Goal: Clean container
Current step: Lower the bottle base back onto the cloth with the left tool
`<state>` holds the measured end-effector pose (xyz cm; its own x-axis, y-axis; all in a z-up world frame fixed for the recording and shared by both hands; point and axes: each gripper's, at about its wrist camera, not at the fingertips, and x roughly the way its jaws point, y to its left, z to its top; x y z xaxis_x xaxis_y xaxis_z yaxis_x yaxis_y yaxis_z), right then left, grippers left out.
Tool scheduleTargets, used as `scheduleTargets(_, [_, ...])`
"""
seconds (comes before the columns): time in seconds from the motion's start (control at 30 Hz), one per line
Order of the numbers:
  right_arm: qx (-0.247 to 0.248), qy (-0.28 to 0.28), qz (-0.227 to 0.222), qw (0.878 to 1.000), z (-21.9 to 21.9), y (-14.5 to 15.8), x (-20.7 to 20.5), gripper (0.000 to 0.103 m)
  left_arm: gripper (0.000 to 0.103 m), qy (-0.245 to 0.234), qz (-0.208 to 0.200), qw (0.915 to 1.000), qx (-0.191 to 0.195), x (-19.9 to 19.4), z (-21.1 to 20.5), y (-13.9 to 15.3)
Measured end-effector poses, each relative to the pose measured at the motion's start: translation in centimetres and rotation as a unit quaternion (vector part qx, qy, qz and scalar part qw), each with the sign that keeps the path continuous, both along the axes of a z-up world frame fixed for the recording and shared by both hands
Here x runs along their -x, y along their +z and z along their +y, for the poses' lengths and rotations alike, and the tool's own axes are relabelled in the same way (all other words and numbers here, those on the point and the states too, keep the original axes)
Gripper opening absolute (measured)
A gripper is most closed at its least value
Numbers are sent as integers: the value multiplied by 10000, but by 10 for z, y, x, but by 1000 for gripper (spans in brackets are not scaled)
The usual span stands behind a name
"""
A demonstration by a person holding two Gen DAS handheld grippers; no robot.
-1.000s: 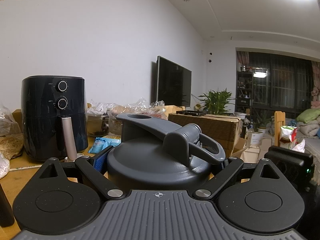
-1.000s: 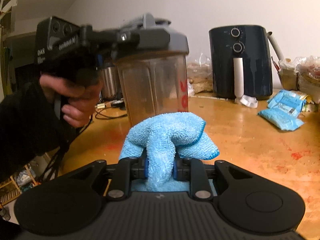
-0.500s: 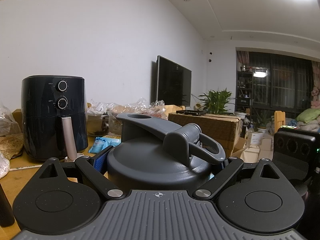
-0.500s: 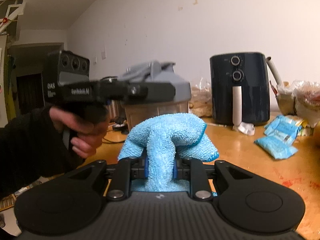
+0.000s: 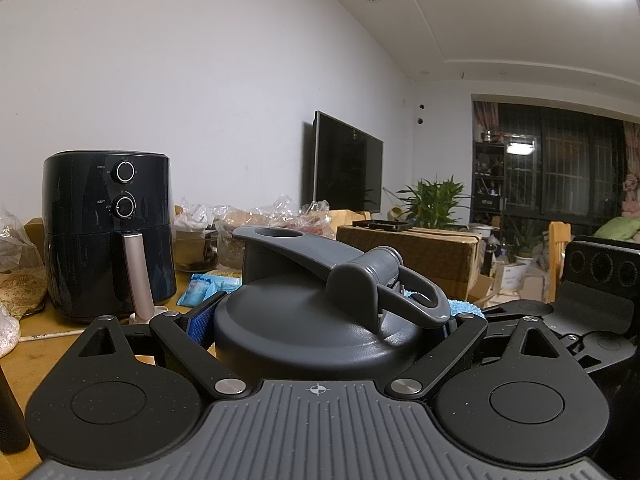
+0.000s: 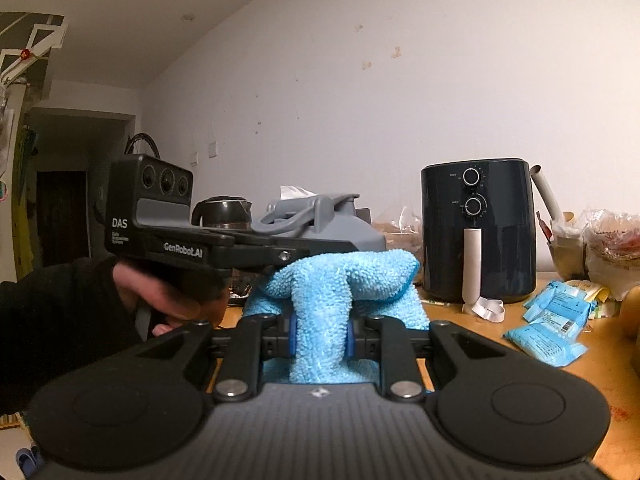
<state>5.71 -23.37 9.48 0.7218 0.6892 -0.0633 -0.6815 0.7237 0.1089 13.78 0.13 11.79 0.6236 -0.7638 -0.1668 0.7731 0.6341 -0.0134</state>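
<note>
The container's grey lid (image 5: 316, 320), with a flip spout and a carry loop, fills the middle of the left wrist view. My left gripper (image 5: 326, 320) is shut on it, a blue pad at each side of the lid. From the right wrist view the lid (image 6: 320, 220) shows above the left gripper (image 6: 280, 256), which a hand (image 6: 160, 292) holds. The container's clear body is hidden behind a blue microfibre cloth (image 6: 340, 280). My right gripper (image 6: 320, 336) is shut on a fold of that cloth, close in front of the container. A corner of the cloth (image 5: 464, 306) peeks past the lid.
A black air fryer (image 6: 478, 232) stands at the back of the wooden table (image 6: 600, 360), with blue packets (image 6: 548, 328) to its right. A steel kettle (image 6: 222, 212) sits behind the left gripper. Plastic bags (image 5: 248, 220), a cardboard box (image 5: 420, 252) and a wall television (image 5: 344, 164) lie beyond.
My right gripper has risen with the cloth, so the container's clear body has dropped out of sight behind it. The right gripper's housing now rises at the right edge of the left wrist view.
</note>
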Motion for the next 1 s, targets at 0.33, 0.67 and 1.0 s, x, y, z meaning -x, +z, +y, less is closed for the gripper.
scheduleTargets(0.33, [19, -1, -5, 10000, -1, 0, -1, 17, 95, 1, -23, 10000, 24, 0, -1, -1])
scheduleTargets(0.67, [33, -47, 65, 10000, -5, -5, 3, 18, 95, -1, -25, 10000, 36, -2, 0, -2])
scheduleTargets(1.0, [-14, -133, 108, 9999, -17, -9, 14, 19, 95, 6, -42, 10000, 74, -2, 2, -3])
